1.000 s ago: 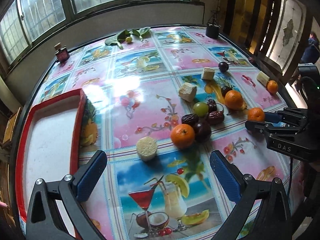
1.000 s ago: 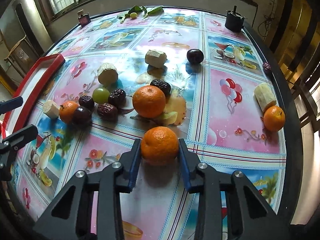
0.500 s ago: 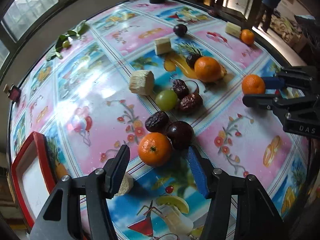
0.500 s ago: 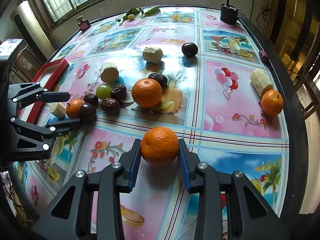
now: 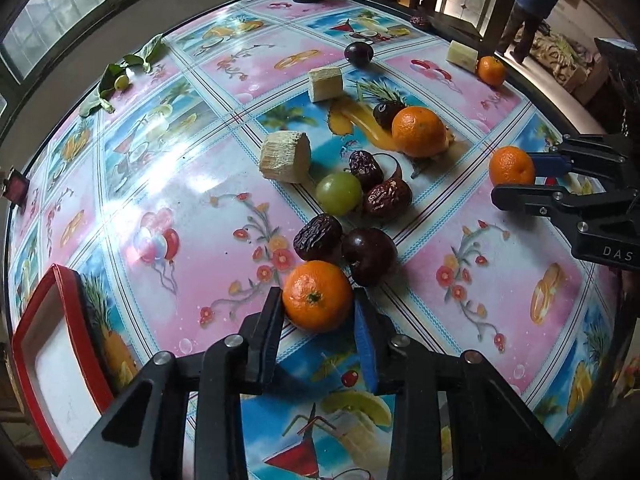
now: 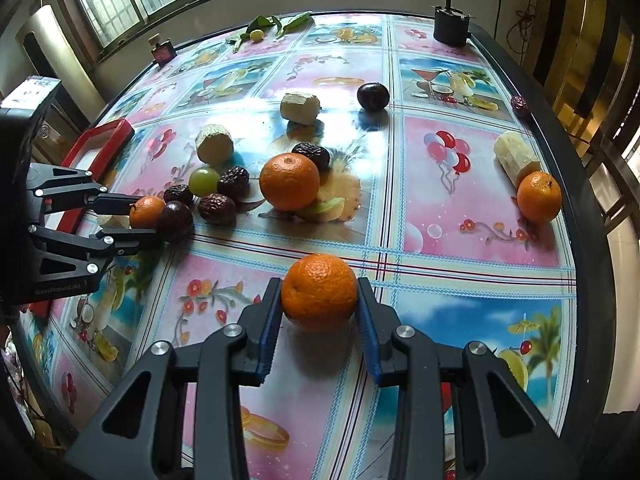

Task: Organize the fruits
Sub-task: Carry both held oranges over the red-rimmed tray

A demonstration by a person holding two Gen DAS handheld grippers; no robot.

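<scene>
Since the earlier frame the left gripper (image 5: pixel 318 312) had swung in over the fruit cluster and its jaws had just been closing, so that the small orange (image 5: pixel 317 296), formerly well ahead of wide-open jaws, now sat between them with both pads against its sides. In the left wrist view that orange rested on the patterned table (image 5: pixel 168 184), touching a dark plum (image 5: pixel 370 255) and close to a wrinkled date (image 5: pixel 318 237); a green grape (image 5: pixel 339 193) and a pale cut chunk (image 5: pixel 285 156) lay further on, and a red-rimmed tray (image 5: pixel 60 344) stood at the left edge. The right gripper (image 5: pixel 516 184) showed at the right, its body lettered "DAS". In the right wrist view the right gripper (image 6: pixel 320 312) was clamped on a second orange (image 6: pixel 319 291), seated low on the table, as it had been a second before. A larger orange (image 6: pixel 289 181) lay in mid-table and another (image 6: pixel 539 196) near the right edge. The left gripper (image 6: pixel 136 220) appeared at the left, bearing small lettering too blurred to read. Judgement: the oranges appear light, round and firm under a slightly yielding peel; they would roll if released carelessly, and are best gripped across the widest girth with moderate pressure. The neighbouring plum may be nudged when the left orange is lifted.
</scene>
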